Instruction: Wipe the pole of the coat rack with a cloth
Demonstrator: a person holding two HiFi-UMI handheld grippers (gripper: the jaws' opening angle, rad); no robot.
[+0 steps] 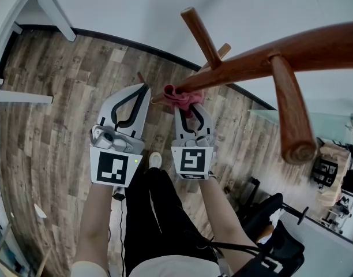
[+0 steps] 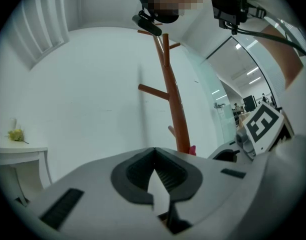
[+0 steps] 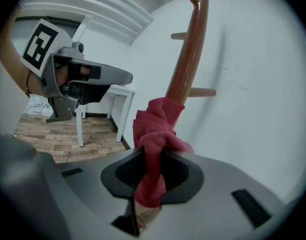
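The brown wooden pole [image 1: 292, 53] of the coat rack runs from upper right down toward the floor, with pegs [image 1: 201, 36] sticking out. A pink cloth [image 1: 183, 96] is pressed against the pole low down, and my right gripper [image 1: 187, 105] is shut on it. In the right gripper view the pink cloth [image 3: 155, 134] bunches out of the jaws against the pole [image 3: 189, 59]. My left gripper [image 1: 143, 88] hangs just left of the pole, shut with nothing in it. The left gripper view shows the pole [image 2: 173, 99] ahead and to the right.
A white table leg [image 1: 52, 10] stands at upper left, by the white wall. Wood-plank floor [image 1: 49, 126] lies below. A black office chair [image 1: 269, 212] and clutter sit at lower right. My legs and a shoe [image 1: 155, 159] are under the grippers.
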